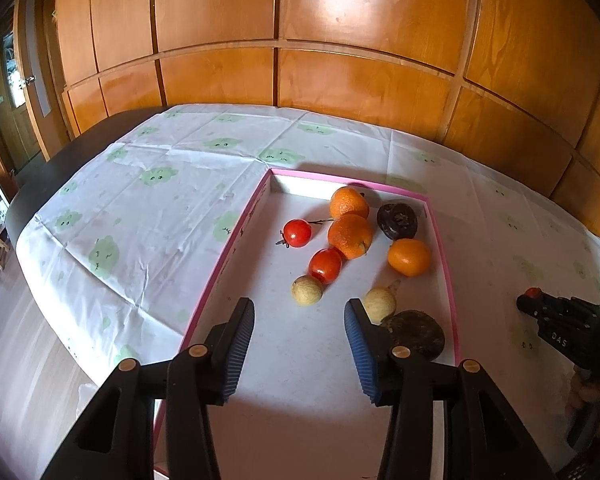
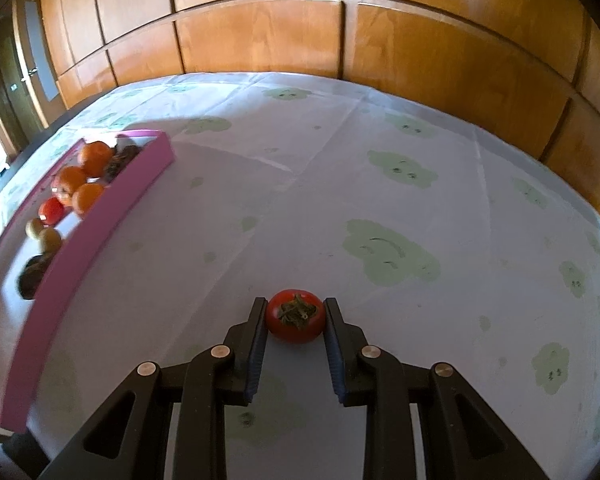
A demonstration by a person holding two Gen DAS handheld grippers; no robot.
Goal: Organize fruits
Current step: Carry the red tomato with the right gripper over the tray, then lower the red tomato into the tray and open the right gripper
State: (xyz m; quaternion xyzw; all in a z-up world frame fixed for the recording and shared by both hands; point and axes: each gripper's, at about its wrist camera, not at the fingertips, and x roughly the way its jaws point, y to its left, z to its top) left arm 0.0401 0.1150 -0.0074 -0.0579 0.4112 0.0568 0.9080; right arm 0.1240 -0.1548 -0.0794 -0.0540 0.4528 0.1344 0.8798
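Right wrist view: right gripper (image 2: 295, 314) is pinching a red persimmon (image 2: 295, 316), one pad pressing each side, leafy calyx facing up, over the tablecloth (image 2: 380, 168) printed with green cloud faces. Pink-walled tray (image 2: 100, 232) is lying well apart to the left, its long side wall facing this camera, fruit showing above the rim. Left wrist view: left gripper (image 1: 300, 340) is hovering over the near part of the tray (image 1: 228, 256), jaws spread wide, nothing between the blue ribbed pads (image 1: 240, 344). Contents of the tray, far to near: two rough-skinned oranges (image 1: 350, 218) touching one another; dark round fruit (image 1: 398, 220) just beside them on the right; red tomato with stem (image 1: 297, 233) on the left; smooth orange (image 1: 409, 257) on the right; second red fruit (image 1: 325, 265) touching the nearer rough orange; pale yellow round fruit (image 1: 307, 290) just beside it; second pale yellow fruit (image 1: 380, 303) partly behind the right-hand pad; second dark fruit (image 1: 416, 332) against the tray's right wall, partly hidden by the same finger. Wood-panelled wall (image 1: 340, 40) is standing behind the table.
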